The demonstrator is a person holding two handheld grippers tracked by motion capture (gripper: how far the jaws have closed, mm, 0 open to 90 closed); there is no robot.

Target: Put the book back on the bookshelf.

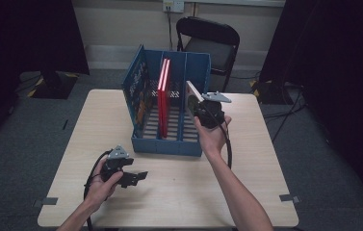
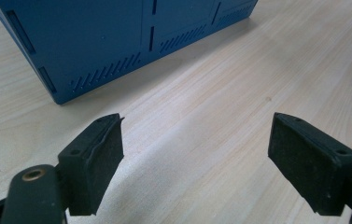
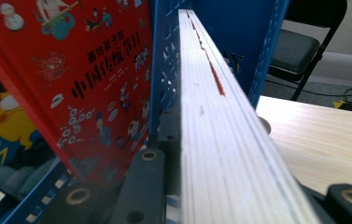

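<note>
Black right gripper (image 1: 207, 111): its rubber-faced jaws are clamped on the lower part of a thin book, one jaw on each cover, as the right gripper view shows along the page edge.
Held book: the thin hardcover book with white page edges (image 3: 220, 140) stands on edge and tilted, at the mouth of the rack's right compartment, near the table's far right part.
Handling: I judge it stiff across the covers and fairly light, yet long enough to swing or twist in a pinch near one end; the glossy cover may slide against the pads.
Where to hold: flat on both covers, close to the spine or lower edge as now, keeps the pages shut and the book in line with the slot.
Blue rack: the blue plastic three-compartment file rack (image 1: 169, 144) with slotted walls sits at the middle of the table's far half, its open top up.
Right compartment: no other book shows in it beside the one entering.
Middle compartment: a red picture book with cartoon figures on the cover (image 1: 163, 96) stands upright, just beside the divider.
Left compartment: another colourful book (image 1: 141, 94) leans on the outer wall.
Black left gripper (image 1: 130, 178): its jaws stand spread with nothing between them, resting low over the pale wooden table (image 2: 220, 116) near the front left corner.
</note>
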